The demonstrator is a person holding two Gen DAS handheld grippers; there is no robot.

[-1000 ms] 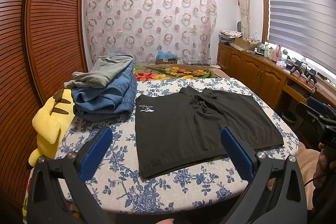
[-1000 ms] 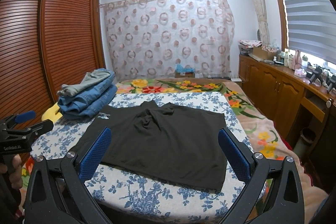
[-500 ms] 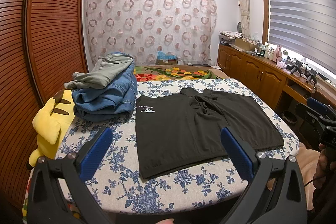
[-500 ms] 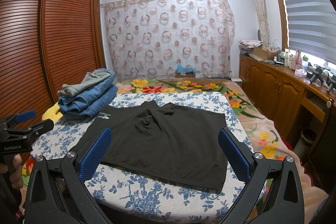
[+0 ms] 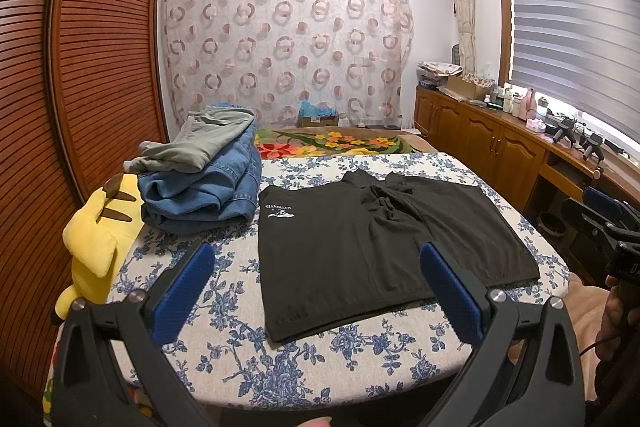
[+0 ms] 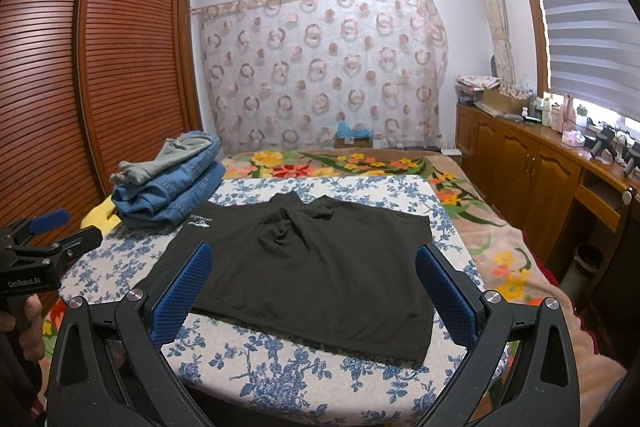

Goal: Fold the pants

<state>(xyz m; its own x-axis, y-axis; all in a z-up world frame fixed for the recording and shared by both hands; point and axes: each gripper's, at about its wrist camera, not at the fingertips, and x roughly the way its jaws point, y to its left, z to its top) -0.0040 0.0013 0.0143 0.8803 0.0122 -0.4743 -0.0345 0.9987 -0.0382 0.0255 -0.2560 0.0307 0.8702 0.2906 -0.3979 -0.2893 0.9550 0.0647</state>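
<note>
Lying flat across the middle of the blue-flowered white table [image 5: 360, 359], the black fabric shorts [image 5: 384, 251] looked not yet folded, so the next move seemed a grab at their near hem. Both the left gripper [image 5: 320, 295] and right gripper [image 6: 316, 291] hung wide apart, empty, off the table's near edge; no containers showed.

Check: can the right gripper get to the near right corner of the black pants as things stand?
Probably yes. The right gripper is open and empty above the table's near edge, and the black pants lie flat with that corner bare. The folded jeans pile sits well off to the far left.
</note>
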